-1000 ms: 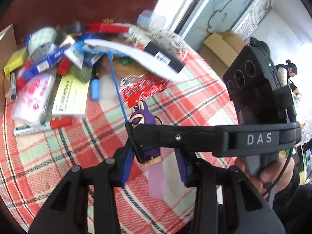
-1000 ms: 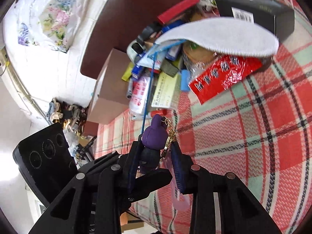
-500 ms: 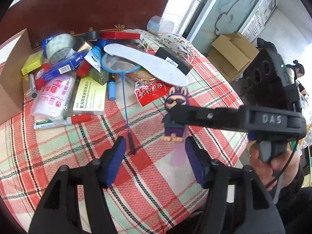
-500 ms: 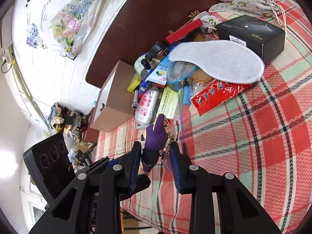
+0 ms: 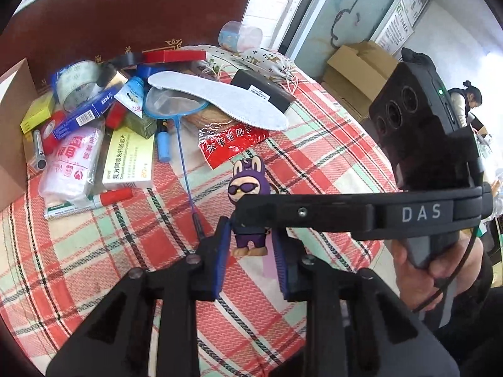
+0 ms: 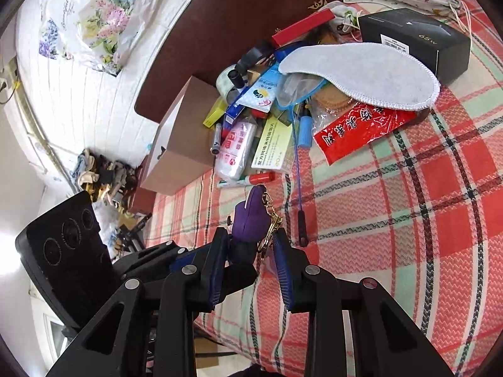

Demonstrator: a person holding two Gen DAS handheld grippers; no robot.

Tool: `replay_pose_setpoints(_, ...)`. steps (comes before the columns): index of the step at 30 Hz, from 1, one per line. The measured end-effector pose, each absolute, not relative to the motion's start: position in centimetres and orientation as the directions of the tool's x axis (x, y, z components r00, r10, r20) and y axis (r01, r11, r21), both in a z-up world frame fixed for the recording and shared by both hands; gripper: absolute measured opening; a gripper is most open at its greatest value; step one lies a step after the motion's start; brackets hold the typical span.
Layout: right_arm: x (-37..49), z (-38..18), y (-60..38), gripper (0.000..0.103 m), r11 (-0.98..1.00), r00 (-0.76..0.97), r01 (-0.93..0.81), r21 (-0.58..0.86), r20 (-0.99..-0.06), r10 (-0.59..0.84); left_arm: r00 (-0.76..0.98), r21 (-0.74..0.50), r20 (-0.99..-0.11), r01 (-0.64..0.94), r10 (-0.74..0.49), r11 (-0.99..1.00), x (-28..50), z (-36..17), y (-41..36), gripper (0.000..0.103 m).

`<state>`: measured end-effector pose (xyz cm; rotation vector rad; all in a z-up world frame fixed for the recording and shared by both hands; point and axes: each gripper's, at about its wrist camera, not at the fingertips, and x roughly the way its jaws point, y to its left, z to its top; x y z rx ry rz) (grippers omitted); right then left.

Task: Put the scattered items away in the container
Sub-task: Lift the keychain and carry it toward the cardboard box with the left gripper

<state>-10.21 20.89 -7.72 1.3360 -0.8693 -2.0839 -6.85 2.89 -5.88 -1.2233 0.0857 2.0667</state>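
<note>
Left wrist view: the left tongs (image 5: 250,245) have their blue pads on either side of the purple rabbit keychain (image 5: 250,201), at its legs. Whether the pads press it cannot be told. The right tongs cross in front and hold the figure at its middle, above the checked surface (image 5: 314,144).

Right wrist view: the right tongs (image 6: 251,251) are closed on the keychain (image 6: 251,216), its gold clasp hanging at the right pad. The left tongs come in from the lower left at the same figure.

Step in hand, as judged: a handover of the keychain between the two tongs, before placing it in the cardboard box (image 6: 179,144). The next move calls for one pair to grip firmly before the other lets go, then a carry to the box.

Surroundings: the box lies at the far left with its opening toward the pile. A white insole (image 6: 361,72), a red packet (image 6: 358,128), a blue hand net (image 6: 295,144), a medicine carton (image 6: 272,144) and a marker (image 6: 248,180) lie near its opening and crowd the approach.
</note>
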Motion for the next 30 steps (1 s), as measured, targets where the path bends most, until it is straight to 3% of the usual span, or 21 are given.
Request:
replay_pose_setpoints(16, -11.7, -3.1, 17.3, 0.032, -0.697, -0.393, 0.180, 0.695, -0.598, -0.698, -0.399, -0.234, -0.754, -0.579, 0.522, -0.781, -7.9, -1.6, -1.2, 0.025)
replay_pose_setpoints(30, -20.6, 4.7, 4.1, 0.032, -0.675, -0.345, 0.382, 0.631, -0.580, -0.738, -0.612, -0.211, -0.658, -0.409, 0.438, -0.888, -14.3, 5.1, -13.0, 0.025)
